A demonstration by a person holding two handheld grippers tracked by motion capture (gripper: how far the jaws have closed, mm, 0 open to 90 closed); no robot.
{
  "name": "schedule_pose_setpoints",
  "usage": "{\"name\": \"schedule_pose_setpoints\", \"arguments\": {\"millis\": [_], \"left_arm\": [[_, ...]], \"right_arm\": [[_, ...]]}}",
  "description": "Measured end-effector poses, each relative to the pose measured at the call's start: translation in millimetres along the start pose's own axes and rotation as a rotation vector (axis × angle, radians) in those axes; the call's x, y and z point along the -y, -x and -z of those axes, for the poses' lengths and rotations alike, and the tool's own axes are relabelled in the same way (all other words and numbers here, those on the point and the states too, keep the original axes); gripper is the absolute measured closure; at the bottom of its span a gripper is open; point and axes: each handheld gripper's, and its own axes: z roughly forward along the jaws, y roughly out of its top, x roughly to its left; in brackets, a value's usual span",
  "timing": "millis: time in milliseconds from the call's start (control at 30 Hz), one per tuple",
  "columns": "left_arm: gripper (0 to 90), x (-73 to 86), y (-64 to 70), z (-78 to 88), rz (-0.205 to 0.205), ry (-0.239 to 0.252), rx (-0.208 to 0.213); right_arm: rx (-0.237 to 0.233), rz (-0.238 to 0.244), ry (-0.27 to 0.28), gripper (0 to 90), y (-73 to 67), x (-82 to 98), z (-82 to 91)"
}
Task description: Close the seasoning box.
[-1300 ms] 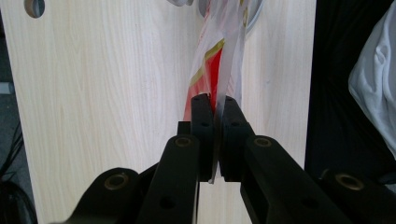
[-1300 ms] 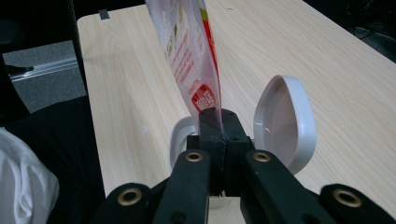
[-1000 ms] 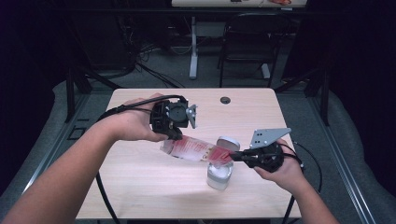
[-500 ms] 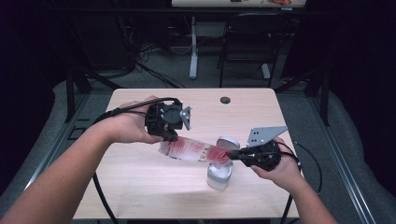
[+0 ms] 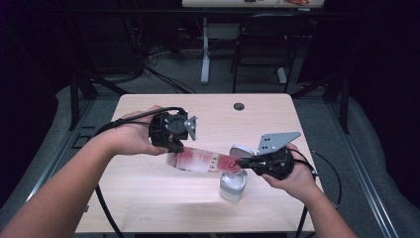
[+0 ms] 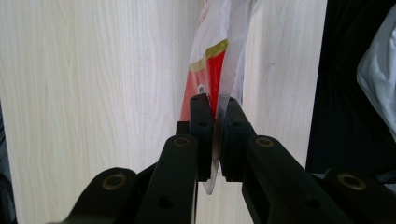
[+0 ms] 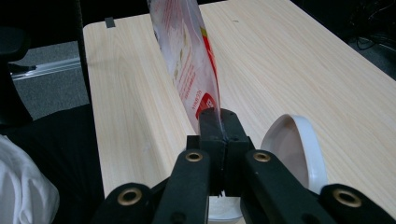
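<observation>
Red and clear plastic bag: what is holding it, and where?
Both grippers hold the red and clear plastic bag: left gripper at one end, right gripper at the other.

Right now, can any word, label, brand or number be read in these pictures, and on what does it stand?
None can be read.
Red-and-clear packet: red lines of print, too blurred to read.
The same packet by the left gripper: a red and gold band, no legible letters.

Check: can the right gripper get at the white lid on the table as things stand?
Probably not yet. The right gripper is shut on the red-printed pouch, which the left gripper also clamps. The lid lies just beside it, nothing between; it would have to let go first.
</observation>
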Motion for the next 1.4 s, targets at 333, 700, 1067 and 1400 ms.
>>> {"name": "schedule_pose_setpoints", "arguments": {"millis": [333, 700, 1067, 1400], "left_arm": [[84.6, 8.5, 0.6, -7.0, 0.015, 0.001, -0.001], [83.9, 17.3, 1.0, -17.7, 0.025, 0.007, 0.008], [85.0, 24.5, 0.4, -18.0, 0.028, 0.020, 0.013], [83.8, 33.1, 2.4, -23.7, 0.045, 0.037, 0.019]], "right_arm": [[-0.003, 0.011, -0.002, 90.0, -1.8, -6.6, -3.4], [0.001, 0.014, -0.003, 90.0, -3.7, -12.5, -7.8], [0.003, 0.025, -0.004, 90.0, -5.8, -18.2, -9.7], [0.000, 0.033, -0.007, 90.0, -8.2, -23.8, -12.4]]}}
